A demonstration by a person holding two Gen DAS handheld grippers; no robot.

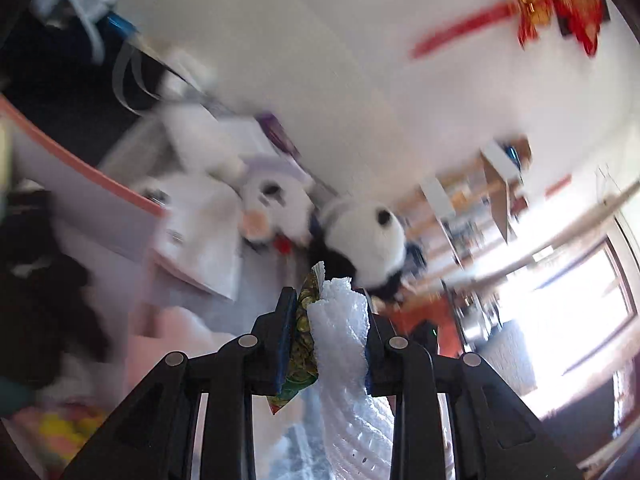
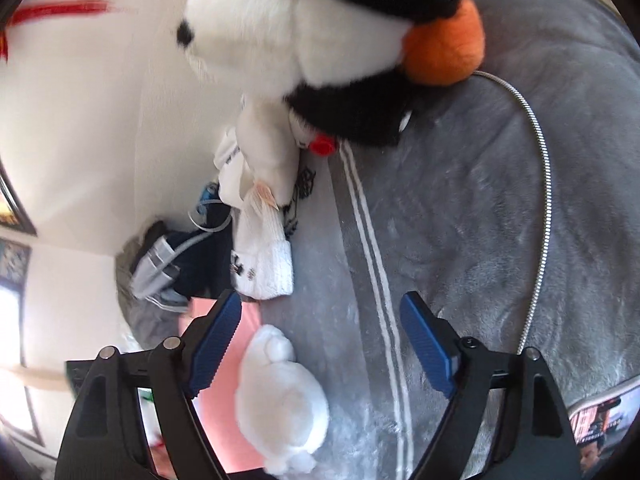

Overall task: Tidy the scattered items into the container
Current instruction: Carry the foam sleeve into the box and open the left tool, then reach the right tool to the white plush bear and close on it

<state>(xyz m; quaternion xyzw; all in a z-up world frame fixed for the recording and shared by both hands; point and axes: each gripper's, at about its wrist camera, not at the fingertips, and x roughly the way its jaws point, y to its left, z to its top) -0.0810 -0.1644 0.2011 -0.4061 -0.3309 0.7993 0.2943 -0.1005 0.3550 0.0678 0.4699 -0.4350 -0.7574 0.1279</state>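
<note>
L gripper (image 1: 328, 312): jaws closed tight on two things at once, a white foam net (image 1: 340, 320) and a green-gold snack pouch (image 1: 303, 344); both stick out past the tips and hang below the jaws.
L view: tilted and blurred; panda plush (image 1: 364, 236) just beyond the tips, a 2nd white plush (image 1: 272, 204) beside it, red knot ornament (image 1: 536, 4) on the white wall.
R gripper (image 2: 320, 320): jaws wide open, nothing between the pads; blue pads (image 2: 426, 344) hang over the grey blanket (image 2: 480, 220).
Small white plush (image 2: 280, 396): lies on the blanket edge, between the R jaws but nearer the camera, partly over a pink surface (image 2: 224, 400); no pad touches it.
Panda: top of R view, on the blanket, orange ball (image 2: 444, 52) touching its side.
White knit cloth (image 2: 264, 248): below the panda, at the blanket's wall side.
Metal hose (image 2: 540, 184): curves across the blanket, right of the stripes.
Container: can't tell which it is.
</note>
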